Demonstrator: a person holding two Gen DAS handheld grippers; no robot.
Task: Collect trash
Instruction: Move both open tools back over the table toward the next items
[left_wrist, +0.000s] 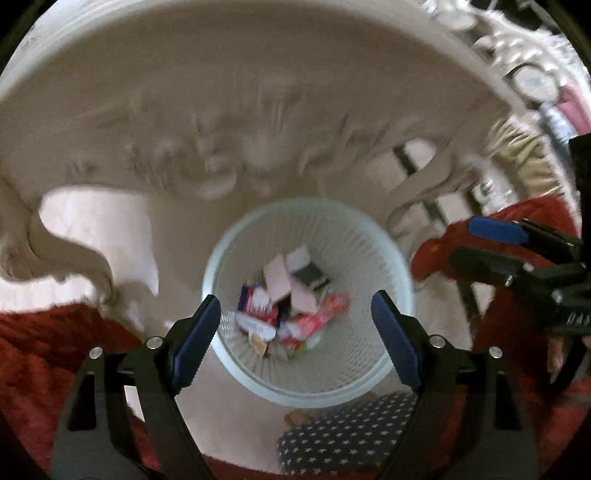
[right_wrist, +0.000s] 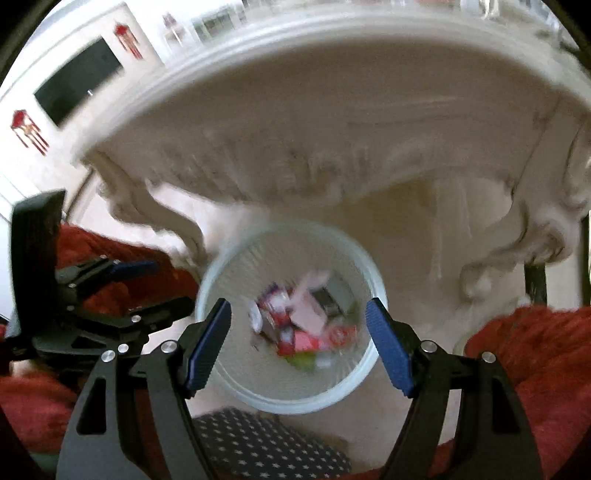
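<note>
A white mesh waste basket (left_wrist: 384, 354) stands on the floor below me; it also shows in the right wrist view (right_wrist: 354, 384). Inside it lies a pile of trash (left_wrist: 291, 306): pink, red and white wrappers and small boxes, also seen in the right wrist view (right_wrist: 303, 328). My left gripper (left_wrist: 295, 339) hangs open and empty above the basket. My right gripper (right_wrist: 299, 343) is open and empty above it too. Each gripper shows at the side of the other's view, the right one (left_wrist: 517, 251) and the left one (right_wrist: 110, 280). Both views are blurred.
An ornate cream carved table (left_wrist: 229, 140) arches over the basket, with curled legs at both sides (right_wrist: 524, 243). Red fabric (left_wrist: 44, 347) lies left and right. A dark star-patterned cloth (left_wrist: 343, 432) sits near the bottom. A dark screen (right_wrist: 77, 85) hangs on the far wall.
</note>
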